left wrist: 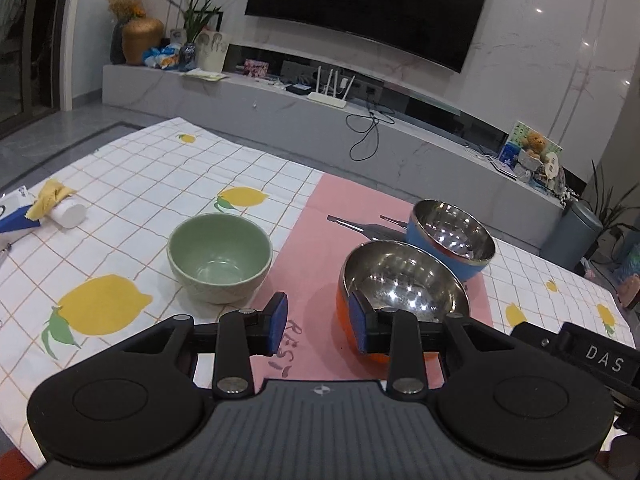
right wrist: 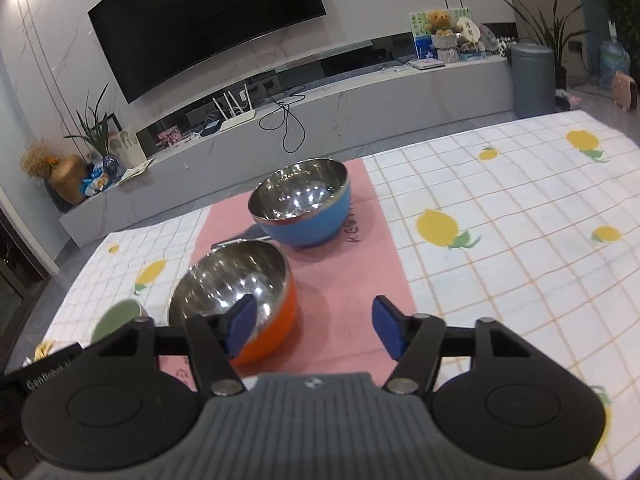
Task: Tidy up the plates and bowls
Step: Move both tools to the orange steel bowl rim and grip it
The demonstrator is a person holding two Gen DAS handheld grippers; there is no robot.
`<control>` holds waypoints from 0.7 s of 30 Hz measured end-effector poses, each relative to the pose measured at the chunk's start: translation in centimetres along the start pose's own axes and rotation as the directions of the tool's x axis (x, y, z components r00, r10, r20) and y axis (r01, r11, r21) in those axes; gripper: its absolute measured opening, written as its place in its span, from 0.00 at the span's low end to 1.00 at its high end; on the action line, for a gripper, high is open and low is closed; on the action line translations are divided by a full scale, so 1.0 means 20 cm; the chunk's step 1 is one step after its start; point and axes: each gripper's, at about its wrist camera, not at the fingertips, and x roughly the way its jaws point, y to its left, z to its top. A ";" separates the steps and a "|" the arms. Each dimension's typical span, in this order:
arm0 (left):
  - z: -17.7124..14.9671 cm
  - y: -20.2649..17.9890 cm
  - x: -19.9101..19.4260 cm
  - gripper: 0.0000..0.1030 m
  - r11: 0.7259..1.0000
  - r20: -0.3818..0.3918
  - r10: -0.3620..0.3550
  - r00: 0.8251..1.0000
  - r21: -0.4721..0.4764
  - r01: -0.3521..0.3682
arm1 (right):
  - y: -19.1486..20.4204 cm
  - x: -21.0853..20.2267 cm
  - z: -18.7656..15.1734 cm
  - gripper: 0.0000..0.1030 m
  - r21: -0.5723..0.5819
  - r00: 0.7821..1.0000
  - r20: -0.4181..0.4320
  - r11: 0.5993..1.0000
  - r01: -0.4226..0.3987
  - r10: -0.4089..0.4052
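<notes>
A green ceramic bowl (left wrist: 219,257) sits on the lemon-print cloth, left of a pink mat (left wrist: 320,248). On the mat stand an orange steel-lined bowl (left wrist: 400,288) and, behind it, a blue steel-lined bowl (left wrist: 451,239). My left gripper (left wrist: 318,324) is open and empty, low over the mat between the green and orange bowls. In the right wrist view the orange bowl (right wrist: 236,292) is near left, the blue bowl (right wrist: 304,208) is further back, and the green bowl (right wrist: 116,318) shows blurred at far left. My right gripper (right wrist: 314,326) is open and empty, its left finger in front of the orange bowl.
A white tube with a yellow cloth (left wrist: 60,206) and a blue-white box (left wrist: 12,216) lie at the table's left edge. A grey TV bench (left wrist: 360,120) runs behind the table. A grey bin (right wrist: 532,80) stands at the right. The right gripper's body (left wrist: 592,356) shows beside the left one.
</notes>
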 end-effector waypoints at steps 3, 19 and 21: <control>0.03 0.02 0.05 0.41 0.999 -0.024 -0.021 0.999 -0.032 0.020 | 0.03 0.05 0.02 0.71 0.010 0.999 0.003 0.999 -0.037 0.037; 0.02 0.06 0.30 0.47 0.988 -0.125 -0.074 0.989 -0.143 0.056 | 0.12 0.31 0.00 0.62 0.019 0.993 -0.122 1.000 0.000 0.002; 0.02 0.05 0.31 0.46 0.988 -0.135 -0.073 0.988 -0.143 0.054 | 0.12 0.34 0.00 0.56 0.031 0.990 -0.142 0.999 0.005 -0.001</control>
